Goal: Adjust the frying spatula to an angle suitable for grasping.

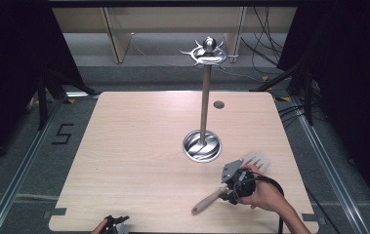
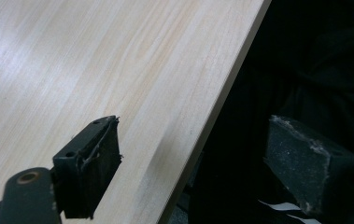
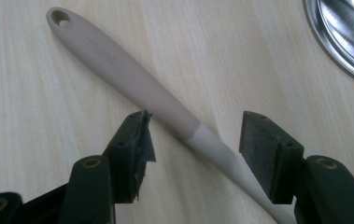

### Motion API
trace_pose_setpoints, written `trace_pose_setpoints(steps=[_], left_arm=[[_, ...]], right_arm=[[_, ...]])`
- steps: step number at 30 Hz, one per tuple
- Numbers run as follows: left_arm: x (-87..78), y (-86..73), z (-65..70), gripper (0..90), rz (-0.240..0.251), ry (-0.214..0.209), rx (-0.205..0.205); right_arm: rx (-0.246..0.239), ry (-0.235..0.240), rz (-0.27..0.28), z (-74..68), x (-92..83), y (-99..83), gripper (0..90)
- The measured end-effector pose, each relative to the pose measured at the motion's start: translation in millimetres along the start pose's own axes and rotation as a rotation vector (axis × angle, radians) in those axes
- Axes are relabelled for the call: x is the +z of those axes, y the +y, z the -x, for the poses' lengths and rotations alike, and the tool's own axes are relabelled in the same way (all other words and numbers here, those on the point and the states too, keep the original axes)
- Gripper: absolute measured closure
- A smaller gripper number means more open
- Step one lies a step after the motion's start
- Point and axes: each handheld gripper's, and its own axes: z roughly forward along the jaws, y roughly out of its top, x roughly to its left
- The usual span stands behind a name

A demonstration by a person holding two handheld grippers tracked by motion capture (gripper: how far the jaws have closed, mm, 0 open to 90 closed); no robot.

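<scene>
- The tabletop (image 1: 138, 161) is pale wood-grain laminate with rounded corners; it stands on a grey floor with metal rails down both sides and black drapes to left and right.
- A black mark shaped like a 5 (image 1: 63, 133) lies on the floor at 9 o'clock from the tabletop, and loose cables (image 1: 265, 53) trail at 1 o'clock.
- A small grey disc (image 1: 218, 104) is set into the tabletop toward 12 o'clock.
- A steel utensil stand (image 1: 204, 97) rises just right of centre: a round dished base (image 1: 201, 146), a thin upright pole, and a ring of hooks with a ball on top. The base holds nothing and no hook carries anything.
- A spatula (image 1: 231, 183) lies flat at about 4 o'clock, between the base and the near edge, its slotted pale blade toward 1 o'clock.
- Its taupe handle (image 3: 128, 79) has a hanging hole at the end and joins a lighter neck.
- The right tongs (image 3: 193, 140) are apart, straddling that neck, not touching it.
- The left tongs (image 2: 191, 154) are apart at the near edge, around 7 o'clock, one jaw over the tabletop and one past the edge.
</scene>
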Motion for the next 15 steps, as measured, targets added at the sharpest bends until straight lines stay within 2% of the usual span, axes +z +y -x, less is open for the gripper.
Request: trace_pose_setpoints(steps=[1, 2, 5, 6, 7, 11, 13, 15], left_arm=[[-0.1, -0.1, 0.0, 17.4, 0.004, -0.004, -0.003], [-0.6, -0.1, -0.7, 17.4, -0.002, -0.008, -0.003], [-0.9, -0.1, -0.6, 17.4, 0.003, -0.012, -0.006], [-0.9, -0.1, -0.6, 17.4, 0.003, -0.012, -0.006], [-0.8, -0.2, -0.8, 17.4, 0.002, -0.011, -0.004], [-1.0, 0.0, -0.8, 17.4, 0.001, -0.01, -0.002], [-1.0, -0.2, -0.9, 17.4, 0.003, -0.01, -0.003], [-1.0, -0.2, -0.8, 17.4, 0.004, -0.012, -0.005]], right_arm=[[-0.003, 0.005, -0.009, 0.3, 0.4, 0.8, 44.2], [-0.004, 0.03, -0.015, 1.9, 2.5, 2.1, 44.2], [-0.011, 0.037, -0.032, 3.0, 4.2, 3.5, 44.1], [-0.017, 0.069, -0.044, 4.4, 7.1, 4.6, 44.2], [-0.021, 0.078, -0.046, 5.2, 8.5, 4.8, 44.2], [-0.021, 0.072, -0.07, 6.7, 12.3, 5.9, 44.2], [-0.049, 0.071, -0.074, 7.2, 16.2, 7.9, 44.9], [-0.039, 0.059, -0.108, 4.8, 16.4, 9.2, 45.1]])
